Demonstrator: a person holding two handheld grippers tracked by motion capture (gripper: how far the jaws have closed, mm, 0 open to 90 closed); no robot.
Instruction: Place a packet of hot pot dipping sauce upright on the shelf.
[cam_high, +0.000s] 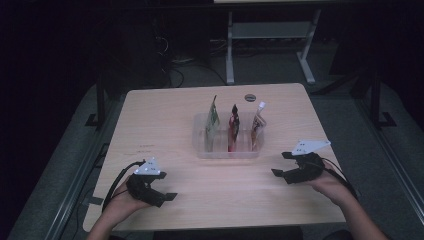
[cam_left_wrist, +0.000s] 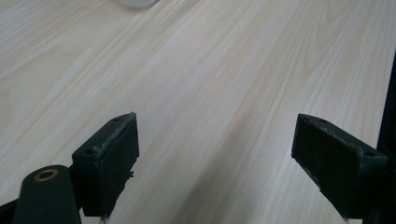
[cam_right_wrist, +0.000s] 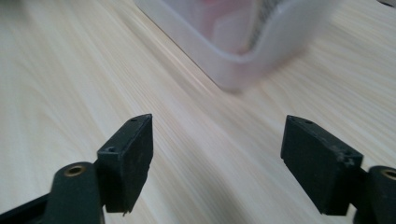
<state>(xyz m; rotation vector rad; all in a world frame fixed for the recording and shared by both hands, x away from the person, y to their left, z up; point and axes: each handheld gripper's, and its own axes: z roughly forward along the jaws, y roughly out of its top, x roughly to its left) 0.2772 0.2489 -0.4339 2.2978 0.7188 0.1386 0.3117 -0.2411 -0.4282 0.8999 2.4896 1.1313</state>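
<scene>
Two grippers, left and right, both spread wide, empty, low over table; three pouches, perhaps, upright in clear tray.

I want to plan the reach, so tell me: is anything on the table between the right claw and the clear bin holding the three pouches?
Nothing visible. The right claw is open over bare table, and the clear bin sits just ahead of it with only wood between.
</scene>
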